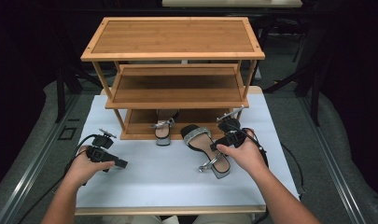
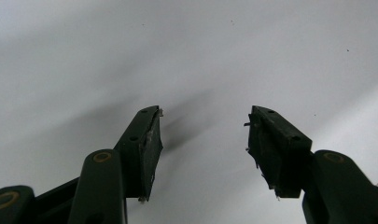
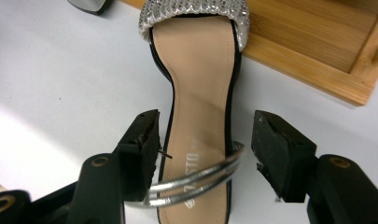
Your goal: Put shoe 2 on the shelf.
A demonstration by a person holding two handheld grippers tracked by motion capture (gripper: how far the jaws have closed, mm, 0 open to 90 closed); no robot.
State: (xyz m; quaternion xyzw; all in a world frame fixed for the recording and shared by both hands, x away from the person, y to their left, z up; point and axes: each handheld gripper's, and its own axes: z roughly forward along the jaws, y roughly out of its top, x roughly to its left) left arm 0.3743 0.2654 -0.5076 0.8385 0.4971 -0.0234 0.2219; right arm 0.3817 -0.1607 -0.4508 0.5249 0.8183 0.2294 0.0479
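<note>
**Sandal on the table, right gripper straddling its heel end**

Wooden shoe rack (image 1: 172,39), three tiers, stands at the far side of the white table (image 1: 144,182). Top and middle shelves bare. On the lowest shelf, one sandal (image 1: 164,130) with a silver strap, its heel end jutting over the shelf's front edge.

The second sandal (image 1: 204,147) lies flat on the table just in front of the rack, toe toward the lowest shelf, heel toward the person. In the right gripper view: beige insole, black sole edge, glittery silver band (image 3: 194,10) across the toe, thin silver ankle strap (image 3: 196,179) looping over the heel end.

Right gripper (image 3: 205,154) sits over the sandal's rear half. Jaws spread, one on each side of the insole. The left-hand pad is at the silver strap; whether it touches is too close to call. The other pad stands clear of the shoe. No squeeze on the sandal.

Left gripper (image 2: 203,149) rests at the table's left side, well apart from both sandals. Jaws released, spread wide, nothing but white tabletop between them.
</note>
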